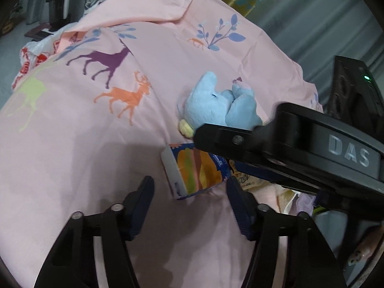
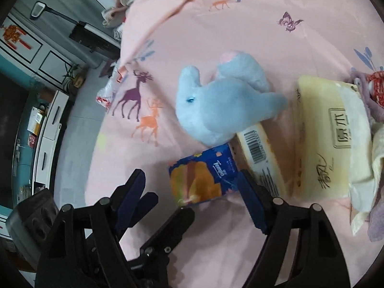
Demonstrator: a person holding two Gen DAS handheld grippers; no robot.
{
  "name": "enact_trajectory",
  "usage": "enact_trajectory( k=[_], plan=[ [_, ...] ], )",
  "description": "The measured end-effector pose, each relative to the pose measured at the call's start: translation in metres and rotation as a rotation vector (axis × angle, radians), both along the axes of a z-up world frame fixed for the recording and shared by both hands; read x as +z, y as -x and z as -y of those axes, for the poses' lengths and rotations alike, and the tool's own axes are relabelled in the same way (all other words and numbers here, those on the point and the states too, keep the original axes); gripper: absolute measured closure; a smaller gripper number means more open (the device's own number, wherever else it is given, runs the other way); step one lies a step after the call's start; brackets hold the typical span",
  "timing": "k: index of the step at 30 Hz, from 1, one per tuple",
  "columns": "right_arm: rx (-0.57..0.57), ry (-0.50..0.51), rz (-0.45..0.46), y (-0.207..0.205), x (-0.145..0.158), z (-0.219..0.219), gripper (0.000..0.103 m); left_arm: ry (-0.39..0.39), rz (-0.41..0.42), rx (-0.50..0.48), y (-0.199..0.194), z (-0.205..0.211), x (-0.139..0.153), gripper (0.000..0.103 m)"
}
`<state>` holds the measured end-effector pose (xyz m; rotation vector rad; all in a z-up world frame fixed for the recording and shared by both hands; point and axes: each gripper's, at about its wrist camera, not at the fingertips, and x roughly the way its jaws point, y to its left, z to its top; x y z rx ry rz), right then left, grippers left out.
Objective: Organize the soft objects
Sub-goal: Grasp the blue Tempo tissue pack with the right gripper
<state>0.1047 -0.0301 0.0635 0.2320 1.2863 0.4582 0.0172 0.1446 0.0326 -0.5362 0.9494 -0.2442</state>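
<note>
A light blue plush toy (image 1: 216,105) (image 2: 216,110) lies on the pink deer-print bedsheet (image 1: 96,144). Just in front of it lies a small blue and orange tissue pack (image 1: 196,172) (image 2: 204,177). My left gripper (image 1: 189,189) is open, and the near end of the pack sits between its tips with a gap on the left side. My right gripper (image 2: 192,184) is open around the same pack, its right pad at the pack's edge and its left pad well clear. In the left wrist view, one right gripper finger (image 1: 216,139) crosses over the plush and the pack. The left gripper (image 2: 168,206) shows low in the right wrist view.
Right of the small pack lie a barcoded tissue pack (image 2: 259,148) and a large yellow tissue pack (image 2: 319,139). A cream cloth (image 2: 376,168) and a purple plush (image 2: 367,88) are at the right edge. White cabinets (image 2: 48,120) line the floor left of the bed.
</note>
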Motion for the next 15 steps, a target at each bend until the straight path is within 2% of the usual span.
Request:
enact_trajectory(
  k=[8, 9, 10, 12, 15],
  plan=[
    [-0.01, 0.094, -0.015, -0.013, -0.021, -0.004, 0.023, 0.046, -0.031, -0.013, -0.011, -0.007, -0.009, 0.051],
    [-0.006, 0.092, -0.007, -0.014, -0.021, -0.005, 0.023, 0.051, -0.033, -0.017, -0.011, -0.007, -0.01, 0.052],
    [-0.001, 0.087, -0.005, -0.014, -0.021, -0.005, 0.023, 0.059, -0.036, -0.024, -0.011, -0.007, -0.011, 0.061],
    [0.02, 0.063, -0.015, -0.013, -0.021, -0.006, 0.024, 0.083, -0.048, -0.044, -0.011, -0.006, -0.013, 0.064],
    [0.041, 0.056, -0.018, -0.005, -0.024, -0.007, 0.03, 0.014, -0.035, -0.041, -0.005, 0.0, -0.009, 0.064]
  ],
)
